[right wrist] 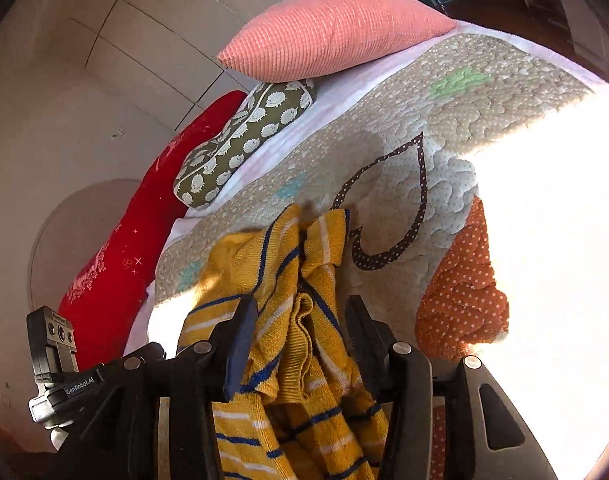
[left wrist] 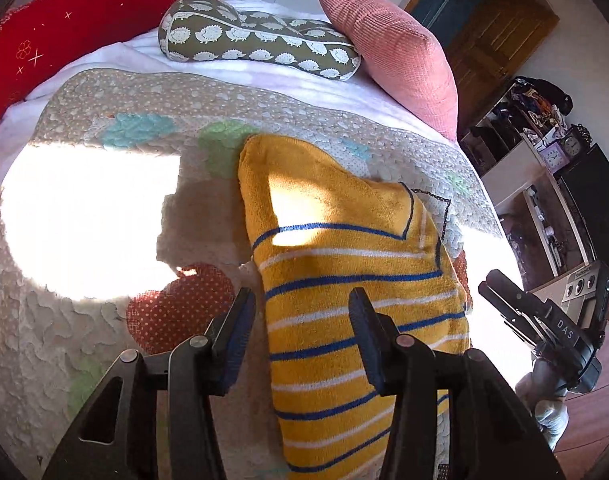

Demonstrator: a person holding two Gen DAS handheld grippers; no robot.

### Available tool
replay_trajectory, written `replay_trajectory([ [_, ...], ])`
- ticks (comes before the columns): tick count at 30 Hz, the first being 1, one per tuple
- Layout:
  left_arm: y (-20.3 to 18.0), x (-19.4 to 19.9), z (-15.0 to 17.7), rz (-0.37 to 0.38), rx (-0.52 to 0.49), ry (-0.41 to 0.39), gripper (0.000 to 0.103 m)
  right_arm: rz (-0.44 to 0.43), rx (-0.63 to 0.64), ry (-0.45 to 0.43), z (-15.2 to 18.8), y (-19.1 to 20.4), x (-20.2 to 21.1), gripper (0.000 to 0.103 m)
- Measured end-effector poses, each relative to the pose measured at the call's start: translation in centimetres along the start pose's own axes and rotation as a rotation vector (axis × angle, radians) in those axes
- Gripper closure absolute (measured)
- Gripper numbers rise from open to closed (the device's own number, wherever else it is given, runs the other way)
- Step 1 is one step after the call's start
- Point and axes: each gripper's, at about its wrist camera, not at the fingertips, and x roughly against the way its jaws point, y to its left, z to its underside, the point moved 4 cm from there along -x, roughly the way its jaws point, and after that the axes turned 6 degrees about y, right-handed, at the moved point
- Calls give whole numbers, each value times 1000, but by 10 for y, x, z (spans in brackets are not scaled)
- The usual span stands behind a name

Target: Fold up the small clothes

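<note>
The yellow top (left wrist: 344, 264) with blue and white stripes lies on the quilt (left wrist: 84, 340) on the bed. In the left view it looks like a long, thin shape, so the sides seem to be folded in. It is not flat all the way. The far end humps up a bit, with 1 patch of sun on it.

The left gripper (left wrist: 300, 332) is partly open. Its 2 fingers stand apart over the near part of the top. 1 finger is over the quilt and 1 is over the cloth. They do not pinch anything.

The right gripper (right wrist: 300, 340) is partly open too. Bunched cloth sits between its fingers, but the fingers do not seem to press on it. The cloth there is crumpled, with a ribbed edge showing. I think this is the collar or a cuff.

So the fold is started, but not done. The messy end still needs to be smoothed. Then the long shape could be folded in half to make it small.

3 pillows (left wrist: 388, 52) lie at the far end of the bed, well away from the top.
</note>
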Motion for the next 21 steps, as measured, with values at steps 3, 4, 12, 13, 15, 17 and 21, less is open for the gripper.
replay_trajectory([
  [3,-5,1,31,-65,-21,1,56,-18,64,0,25,20,17,55],
  [4,-7,-2,40,-77,-28,2,56,-27,90,-1,34,26,20,57],
  [12,-25,-33,110,-108,-70,74,56,53,44,123,91,-18,-21,67],
  [13,-27,-28,113,-121,-83,58,56,45,27,102,92,-20,-14,68],
  [15,-30,-15,122,-116,-90,37,55,72,44,82,96,-14,0,67],
  [17,-29,-3,132,-98,-68,26,55,115,100,61,102,-4,12,65],
  [21,-26,21,155,-88,-37,-17,55,138,171,21,103,11,26,61],
])
